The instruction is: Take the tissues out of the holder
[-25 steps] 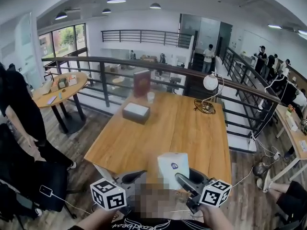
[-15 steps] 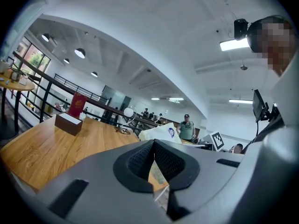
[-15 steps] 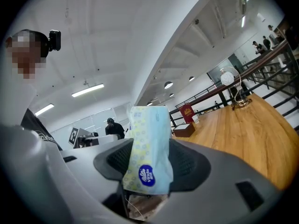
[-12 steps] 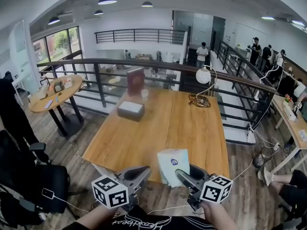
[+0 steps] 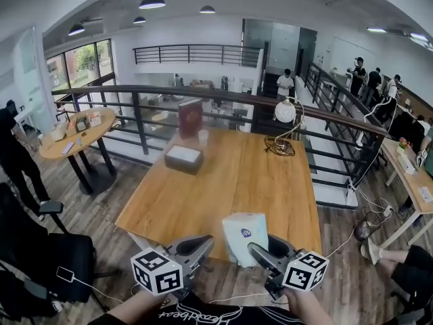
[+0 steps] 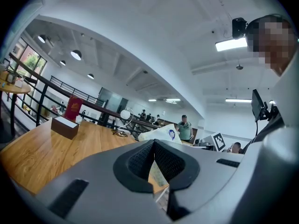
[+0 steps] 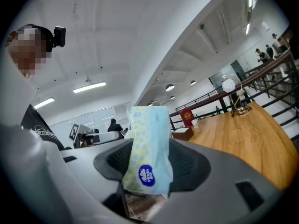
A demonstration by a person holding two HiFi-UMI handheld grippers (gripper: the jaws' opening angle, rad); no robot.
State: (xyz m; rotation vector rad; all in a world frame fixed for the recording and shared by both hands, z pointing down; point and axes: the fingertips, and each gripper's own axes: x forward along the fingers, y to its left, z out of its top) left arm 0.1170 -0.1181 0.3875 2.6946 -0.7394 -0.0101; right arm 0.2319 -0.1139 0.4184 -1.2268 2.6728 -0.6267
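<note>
Right hand-held gripper (image 7: 148, 167) is clamped on a soft tissue pack (image 7: 148, 143), its dark ribbed pads (image 7: 189, 164) pressing the pack from both sides so that it stands upright between them; the left hand-held gripper (image 6: 154, 146) holds nothing, its jaws brought together at the tips. The holder (image 5: 183, 160) sits on the wooden desk (image 5: 223, 195), and the pack is well apart from the holder, lifted over the desk edge farthest from it, with both grippers side by side there. On that showing the main step looks done, since the tissues are out and carried clear of the holder; what seems left is to set the pack down and let go. Whether more tissues remain inside cannot be told, for the holder shows only a pale top. The pack is a limp plastic wrapper, pale blue with a fine dotted print and a round dark-blue logo, rectangular but slack at the corners, so it will likely dent under the grip rather than slip. The holder is a low, dark, hard-edged box; a tall red box (image 5: 190, 117) stands just behind the holder; the desk is smooth, warm-toned planking with a matt sheen.
</note>
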